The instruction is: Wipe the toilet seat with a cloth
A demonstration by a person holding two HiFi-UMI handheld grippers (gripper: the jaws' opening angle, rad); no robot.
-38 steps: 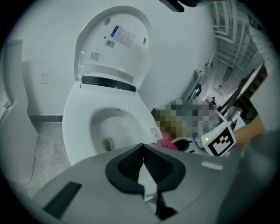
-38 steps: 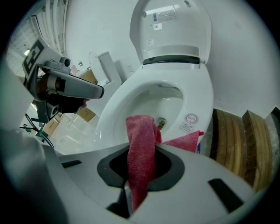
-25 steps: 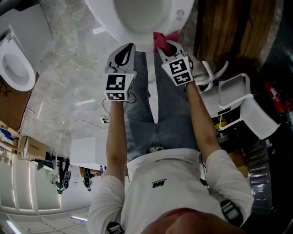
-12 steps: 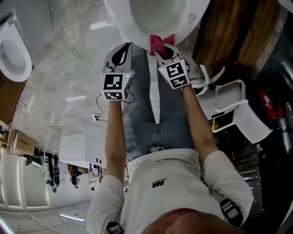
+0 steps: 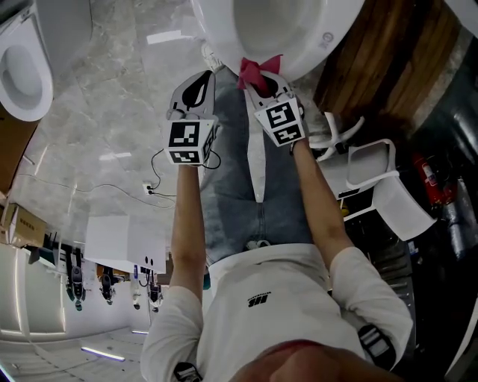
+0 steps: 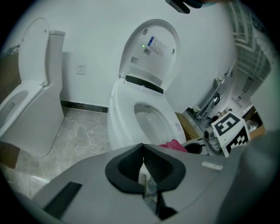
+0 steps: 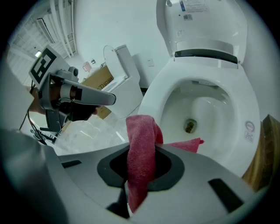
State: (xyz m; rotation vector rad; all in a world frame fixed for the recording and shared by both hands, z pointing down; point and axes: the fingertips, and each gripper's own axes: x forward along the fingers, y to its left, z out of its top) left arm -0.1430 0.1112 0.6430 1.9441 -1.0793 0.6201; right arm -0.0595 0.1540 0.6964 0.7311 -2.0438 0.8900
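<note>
Marble floor (image 5: 97, 134), toilet seat (image 5: 216, 33) at 12 o'clock. Right gripper (image 7: 141, 164): jaws clamped on red cloth (image 7: 140, 140) at the seat's front rim. Left gripper (image 6: 143, 166), at its 9 o'clock: jaws together.

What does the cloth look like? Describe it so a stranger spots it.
Find the white toilet with a printed label inside its raised lid. Near its front rim the right gripper is shut on the cloth. It is the only pink-red, fuzzy thing amid white porcelain.
</note>
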